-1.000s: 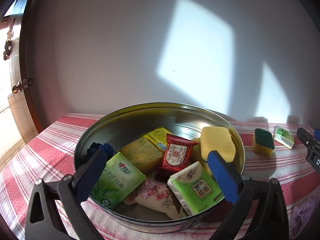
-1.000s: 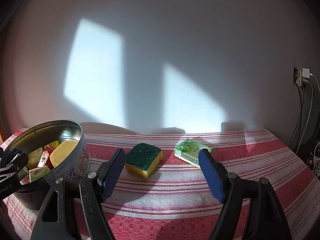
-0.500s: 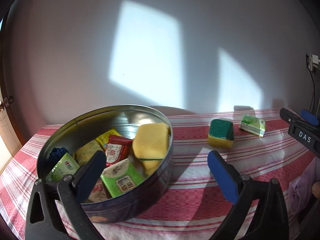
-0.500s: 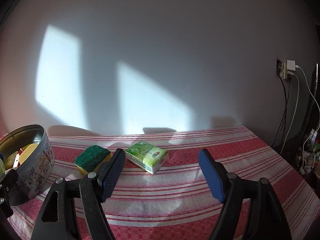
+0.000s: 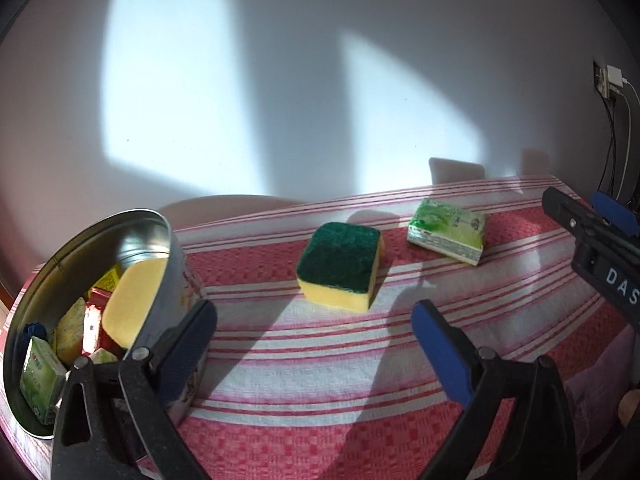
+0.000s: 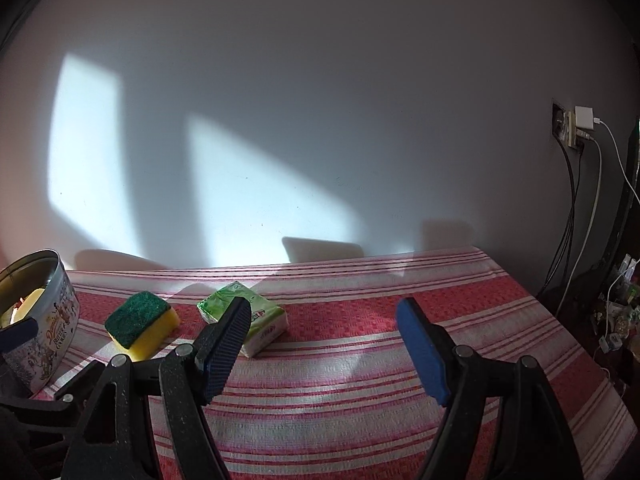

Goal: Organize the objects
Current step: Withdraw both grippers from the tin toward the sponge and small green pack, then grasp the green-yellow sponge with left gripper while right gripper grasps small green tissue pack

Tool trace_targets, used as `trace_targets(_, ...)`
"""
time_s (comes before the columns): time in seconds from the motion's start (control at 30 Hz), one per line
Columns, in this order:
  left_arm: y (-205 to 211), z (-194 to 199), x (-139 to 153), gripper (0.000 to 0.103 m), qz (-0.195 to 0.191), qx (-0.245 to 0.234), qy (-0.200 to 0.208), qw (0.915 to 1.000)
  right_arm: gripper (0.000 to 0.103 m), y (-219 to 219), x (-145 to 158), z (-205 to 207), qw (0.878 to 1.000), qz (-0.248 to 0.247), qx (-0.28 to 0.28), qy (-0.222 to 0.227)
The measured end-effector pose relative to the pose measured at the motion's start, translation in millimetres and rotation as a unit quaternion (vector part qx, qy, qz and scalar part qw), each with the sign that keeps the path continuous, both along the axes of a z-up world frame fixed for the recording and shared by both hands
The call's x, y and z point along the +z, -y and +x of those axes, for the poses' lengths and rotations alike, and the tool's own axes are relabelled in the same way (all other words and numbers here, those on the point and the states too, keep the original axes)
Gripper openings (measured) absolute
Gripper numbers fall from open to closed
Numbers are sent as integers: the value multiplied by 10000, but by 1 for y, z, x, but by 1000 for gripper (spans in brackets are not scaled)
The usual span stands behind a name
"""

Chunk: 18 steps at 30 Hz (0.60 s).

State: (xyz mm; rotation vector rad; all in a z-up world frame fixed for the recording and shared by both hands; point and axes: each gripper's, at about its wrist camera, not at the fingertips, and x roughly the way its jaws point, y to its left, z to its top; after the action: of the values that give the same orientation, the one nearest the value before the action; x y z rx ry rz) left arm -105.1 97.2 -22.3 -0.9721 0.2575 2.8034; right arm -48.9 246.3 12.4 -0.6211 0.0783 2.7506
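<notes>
I see a round tin made of shiny metal, smooth and bright inside. The cloth on the bench is woven, rough and matt, with a bumpy pattern. The sponge has a scratchy green top and soft yellow foam under it. The green tissue pack is wrapped in thin, glossy plastic. The black frames of my tools look like hard matt plastic, and the blue fingers have a ribbed, rubbery face. The wall is smooth and matt.
</notes>
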Motion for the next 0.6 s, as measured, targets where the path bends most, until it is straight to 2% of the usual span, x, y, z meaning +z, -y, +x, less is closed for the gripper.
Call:
trace_targets(0.1, -8, -20, -7, 90, 31, 80, 309, 9995, 77, -7, -2, -4, 9998, -184, 45, 68)
trace_targets(0.4, -12, -61, -20, 89, 289, 254, 872, 9954, 77, -20, -11, -22, 9967, -653, 324, 357)
trace_targets(0.5, -14, -70, -25, 80, 350, 242, 1081, 9932, 77, -21, -15, -33, 9942, -771, 501, 559)
trace_targets(0.57, -14, -78, -30, 71, 445, 237, 1291, 9904, 77, -19, -17, -38, 9924, -809, 637, 668)
trace_targets(0.6, -12, -78, -29, 70, 506, 256, 1249, 9906, 77, -18, -18, -39, 9918, -814, 699, 698)
